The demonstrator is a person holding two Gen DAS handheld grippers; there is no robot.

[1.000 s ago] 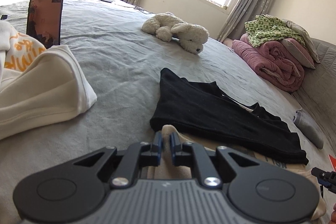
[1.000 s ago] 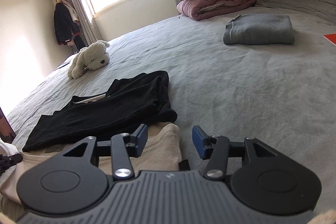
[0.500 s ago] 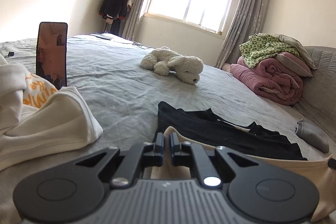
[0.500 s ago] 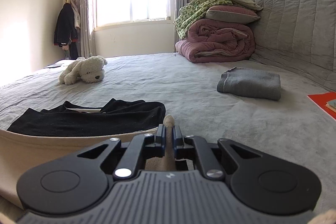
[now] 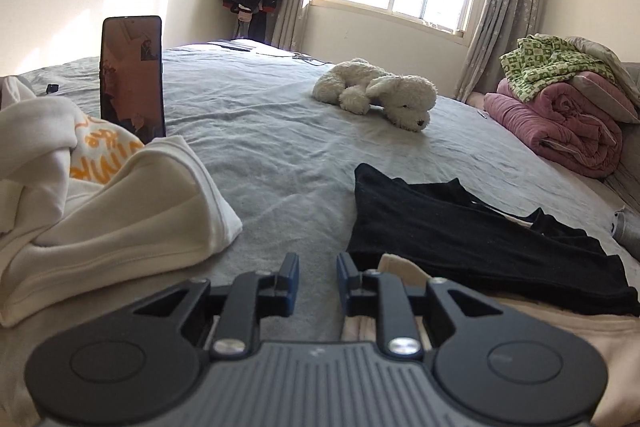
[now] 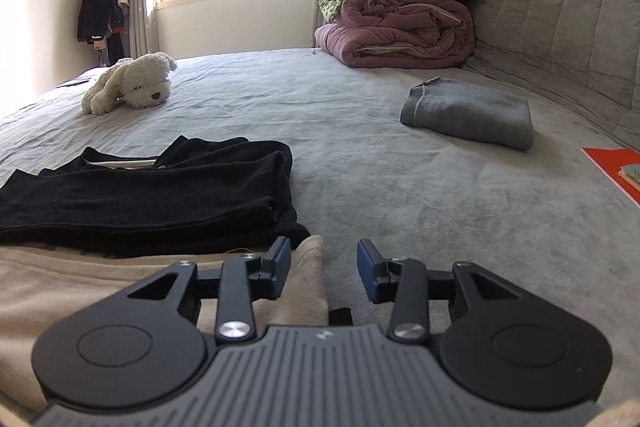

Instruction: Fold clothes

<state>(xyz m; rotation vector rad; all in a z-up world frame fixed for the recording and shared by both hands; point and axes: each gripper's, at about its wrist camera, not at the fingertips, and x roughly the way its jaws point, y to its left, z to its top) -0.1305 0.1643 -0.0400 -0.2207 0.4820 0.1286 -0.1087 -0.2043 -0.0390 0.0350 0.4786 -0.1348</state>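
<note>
A beige garment (image 6: pixel 60 287) lies flat on the grey bed (image 6: pixel 400 195), with a black garment (image 6: pixel 152 195) lying across its far part. My left gripper (image 5: pixel 317 281) is open, with the beige garment's left corner (image 5: pixel 400 267) just right of its right finger. My right gripper (image 6: pixel 323 267) is open, and the garment's right corner (image 6: pixel 310 267) lies between its fingers, against the left one. The black garment also shows in the left wrist view (image 5: pixel 460 231).
A cream sweatshirt with orange print (image 5: pixel 100 203) lies at the left, a phone (image 5: pixel 132 77) standing behind it. A white plush dog (image 5: pixel 376 93), a folded grey garment (image 6: pixel 468 113), rolled pink bedding (image 6: pixel 400 27) and a red book (image 6: pixel 616 171) lie on the bed.
Both grippers were shut on the beige garment's corners and held it lifted half a second ago. They have lowered it onto the bed and opened, letting the corners go.
</note>
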